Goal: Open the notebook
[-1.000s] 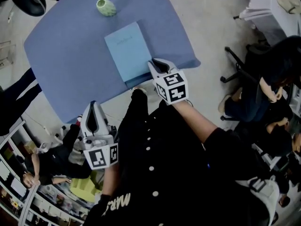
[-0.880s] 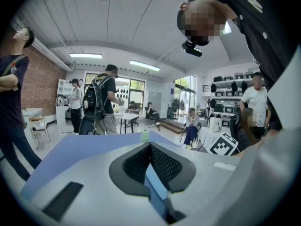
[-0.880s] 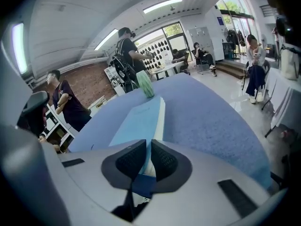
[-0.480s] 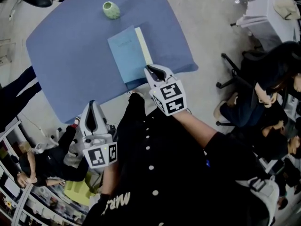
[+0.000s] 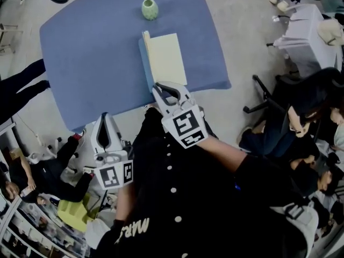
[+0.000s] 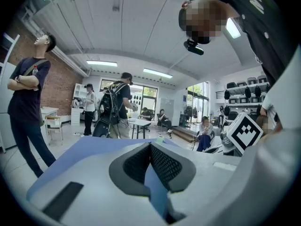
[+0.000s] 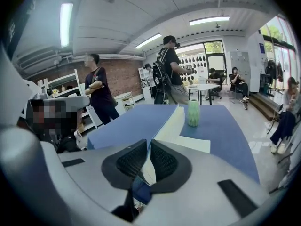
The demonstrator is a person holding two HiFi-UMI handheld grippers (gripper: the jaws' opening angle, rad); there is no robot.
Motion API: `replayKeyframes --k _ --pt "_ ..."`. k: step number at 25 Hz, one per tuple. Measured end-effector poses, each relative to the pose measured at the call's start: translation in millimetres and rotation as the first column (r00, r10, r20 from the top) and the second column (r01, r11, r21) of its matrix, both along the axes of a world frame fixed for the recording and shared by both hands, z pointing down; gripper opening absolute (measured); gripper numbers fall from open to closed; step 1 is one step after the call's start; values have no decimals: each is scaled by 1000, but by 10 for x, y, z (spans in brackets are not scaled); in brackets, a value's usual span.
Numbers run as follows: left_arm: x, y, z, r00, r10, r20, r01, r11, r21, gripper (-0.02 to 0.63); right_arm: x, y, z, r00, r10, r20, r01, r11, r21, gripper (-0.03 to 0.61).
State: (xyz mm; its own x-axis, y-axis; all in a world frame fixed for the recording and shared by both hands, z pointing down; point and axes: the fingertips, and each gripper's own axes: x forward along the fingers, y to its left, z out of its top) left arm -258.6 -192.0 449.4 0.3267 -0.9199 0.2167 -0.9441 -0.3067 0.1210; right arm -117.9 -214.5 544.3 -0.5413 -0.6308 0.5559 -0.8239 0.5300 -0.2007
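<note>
Swinging the notebook cover [image 5: 145, 63] from flat to upright, half-opening it, the right tongs [image 5: 157, 86] are seemingly clamping its edge, left tongs [image 5: 106, 118] idling closed.

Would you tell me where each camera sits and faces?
Head view: on the person's head, facing steeply down at table, notebook, vase; left gripper, right gripper, shirt show.
Left gripper view: on that gripper, facing across the table into the room; shut jaws show.
Right gripper view: on that gripper, facing the vase; jaws pinch the notebook.
Head and right gripper views share notebook and vase.
</note>
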Motion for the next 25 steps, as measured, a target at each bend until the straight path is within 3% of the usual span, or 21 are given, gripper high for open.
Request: replayKeyframes --k 10,25 --pt "-679 192 19 992 -127 -10 127 992 3 3 -959 15 4 984 -163 -68 165 986 34 35" --pt "-1451 319 415 980 -199 -7 198 978 -67 3 -1915 -82 560 968 -204 -146 207 978 1 43"
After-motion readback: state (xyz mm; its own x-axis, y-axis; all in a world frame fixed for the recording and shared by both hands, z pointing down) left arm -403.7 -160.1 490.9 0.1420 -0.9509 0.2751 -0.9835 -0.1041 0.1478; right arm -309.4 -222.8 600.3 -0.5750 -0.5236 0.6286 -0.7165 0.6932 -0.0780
